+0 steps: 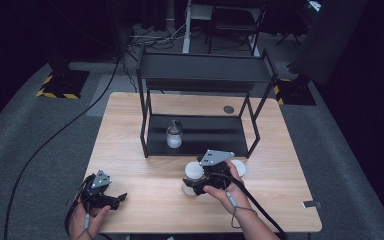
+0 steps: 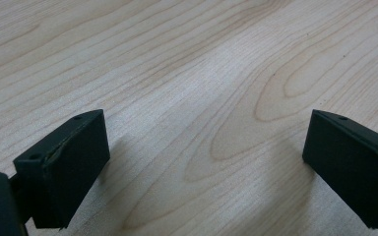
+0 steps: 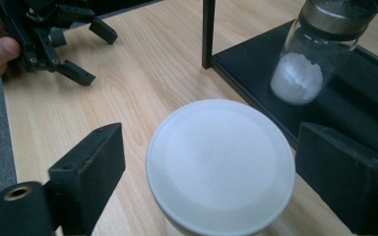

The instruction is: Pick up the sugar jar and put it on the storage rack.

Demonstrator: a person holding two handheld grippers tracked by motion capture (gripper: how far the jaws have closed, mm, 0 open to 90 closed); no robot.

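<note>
We hold the right gripper (image 1: 196,183) over a white-lidded jar (image 1: 194,172) that stands on the wooden table (image 1: 145,175), just in front of the black shelf rack (image 1: 200,100). In the right gripper view the white-lidded jar (image 3: 220,164) sits between our two black jaws with a sliver of table showing at each side of the lid, so the pads flank it without pressing: the tool is released, not yet clenched on the jar. A second white-lidded jar (image 1: 238,168) stands just beside it at about 3 o'clock, partly hidden by our hand. The rack's front edge lies close by at 12 o'clock of the jar; its near left post (image 3: 208,32) rises at roughly 12 o'clock in the right gripper view, and a glass jar with a metal cap and white powder (image 3: 315,54) stands on the lower shelf at 1 o'clock, near the shelf's front lip.

Our left gripper (image 1: 111,199) rests low near the table's near left corner, at about 8 o'clock of the jar and well apart from it. Its jaws stand wide with bare wood (image 2: 197,98) between them: released, holding nothing. Between the two grippers the tabletop is open, and the near edge runs just behind both hands. A small dark disc (image 1: 228,109) lies on the table at the back, behind the rack's lower shelf.
</note>
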